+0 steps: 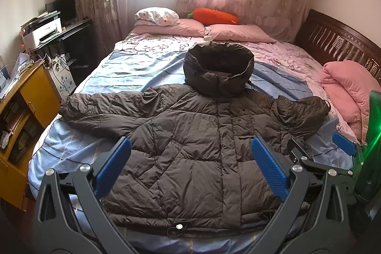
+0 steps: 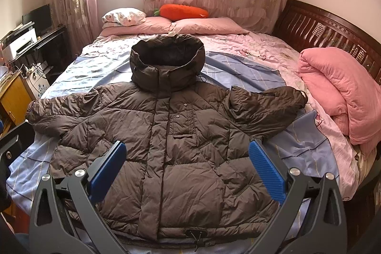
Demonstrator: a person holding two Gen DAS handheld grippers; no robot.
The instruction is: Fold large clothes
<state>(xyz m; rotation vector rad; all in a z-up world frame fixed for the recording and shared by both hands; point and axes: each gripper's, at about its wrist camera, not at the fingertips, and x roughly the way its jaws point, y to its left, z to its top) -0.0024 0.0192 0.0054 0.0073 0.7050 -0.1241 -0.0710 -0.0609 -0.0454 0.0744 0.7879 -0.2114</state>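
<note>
Both hand-held grippers hang over the near edge of the bed (image 1: 59,146), and nothing is in them. On the left side, the left hand-held gripper (image 1: 190,166) has its blue fingers wide apart above the bottom of the big brown puffy coat (image 1: 190,135). That coat lies flat on its back, front side up, hood (image 1: 219,68) pointing to the pillows. Its left sleeve (image 1: 100,108) sticks straight out, so I think that sleeve should be picked up near the cuff and laid across the chest. Grab only a little of the puffy cloth, or it may slip. On the right, the right hand-held gripper (image 2: 188,168) is spread open too. The right sleeve (image 2: 266,101) is bunched up, so it may need a smooth pull first.
</note>
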